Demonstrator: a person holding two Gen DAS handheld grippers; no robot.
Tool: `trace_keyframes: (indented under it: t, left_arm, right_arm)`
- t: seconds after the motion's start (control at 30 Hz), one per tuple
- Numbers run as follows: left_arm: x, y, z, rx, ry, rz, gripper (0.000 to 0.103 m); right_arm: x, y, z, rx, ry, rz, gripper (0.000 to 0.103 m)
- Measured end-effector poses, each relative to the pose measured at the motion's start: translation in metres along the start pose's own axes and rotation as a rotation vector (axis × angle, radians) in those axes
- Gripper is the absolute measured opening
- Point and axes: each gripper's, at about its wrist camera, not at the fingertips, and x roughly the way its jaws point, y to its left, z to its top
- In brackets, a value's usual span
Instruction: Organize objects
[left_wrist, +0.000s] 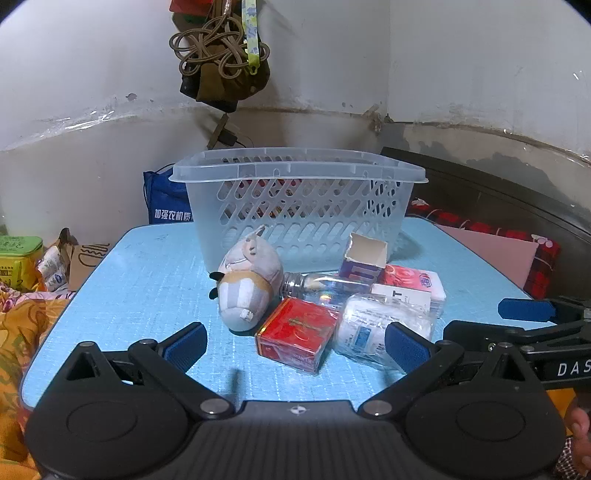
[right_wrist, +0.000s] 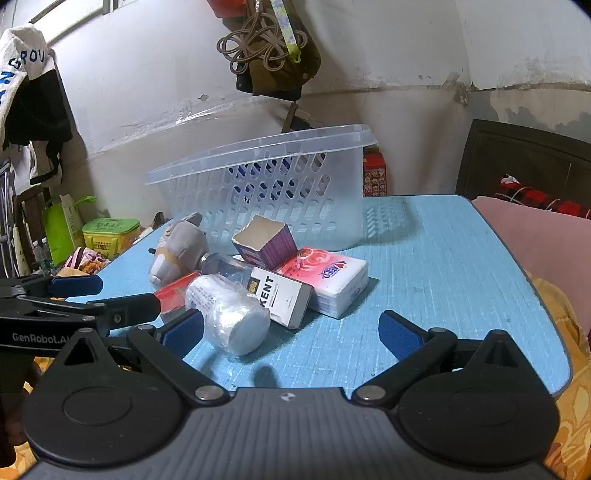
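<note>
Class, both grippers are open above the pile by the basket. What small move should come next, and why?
Probably ease the left gripper forward around the red box: it lies nearest, between the open fingers, atop nothing, with the basket waiting behind.

Both wrist cameras low over the table's (left_wrist: 147, 266) near edge, facing the wall, sharing the basket (left_wrist: 295, 206) and clutter

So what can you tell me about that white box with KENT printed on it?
The KENT box is a small white carton, cardboard by the look of it, with black lettering, a small gold emblem and a grey end face. It lies flat in the pile on the blue table, closed. It leans against the pink-and-white tissue pack, the clear bottle sits behind it, and the plastic-wrapped white roll lies beside it. Neither tool touches it.
</note>
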Motion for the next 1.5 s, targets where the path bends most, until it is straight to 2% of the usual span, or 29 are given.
trace_keyframes:
  t: [1.5]
  left_arm:
    - [0.003, 0.01, -0.002, -0.01, 0.007, 0.018, 0.103]
  right_arm:
    - [0.005, -0.001, 0.002, 0.013, -0.006, 0.019, 0.103]
